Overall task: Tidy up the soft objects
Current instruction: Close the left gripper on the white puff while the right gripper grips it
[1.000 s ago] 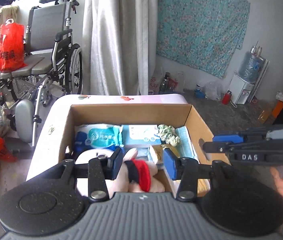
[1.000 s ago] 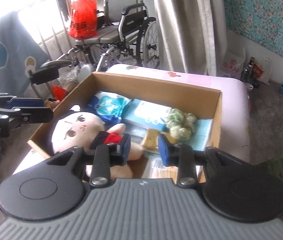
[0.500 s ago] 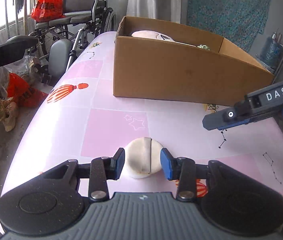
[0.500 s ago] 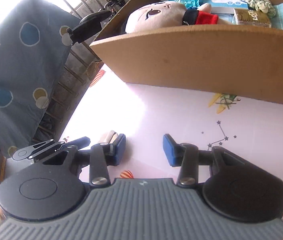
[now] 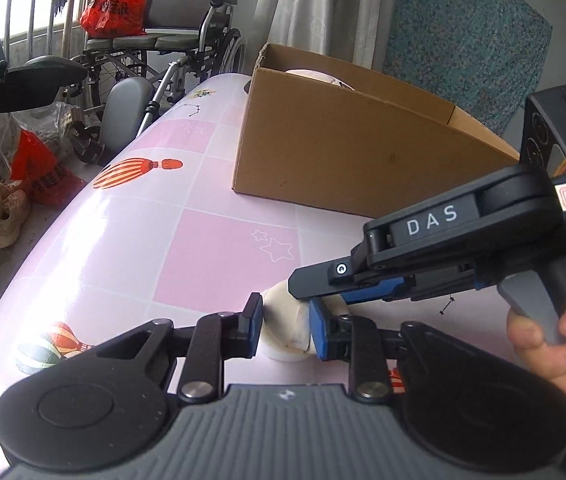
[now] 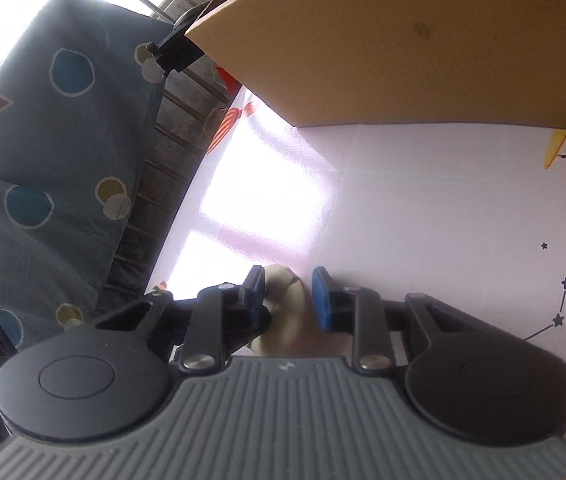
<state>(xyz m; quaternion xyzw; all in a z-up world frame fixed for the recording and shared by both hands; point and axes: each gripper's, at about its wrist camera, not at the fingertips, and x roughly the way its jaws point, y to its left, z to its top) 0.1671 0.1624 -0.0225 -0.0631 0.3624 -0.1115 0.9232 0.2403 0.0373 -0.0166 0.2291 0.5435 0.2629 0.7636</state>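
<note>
Both tools were closing around the cream pad [image 5: 285, 322] on the bench [image 5: 219, 256]: left tool [image 5: 286, 330], right tool [image 6: 287, 294].

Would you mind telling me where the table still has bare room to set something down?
The pink table lies bare between the cardboard box and the left gripper, out to the balloon prints. It is crowded at the near edge: both the left gripper and the right gripper are closing around the cream soft object.
</note>
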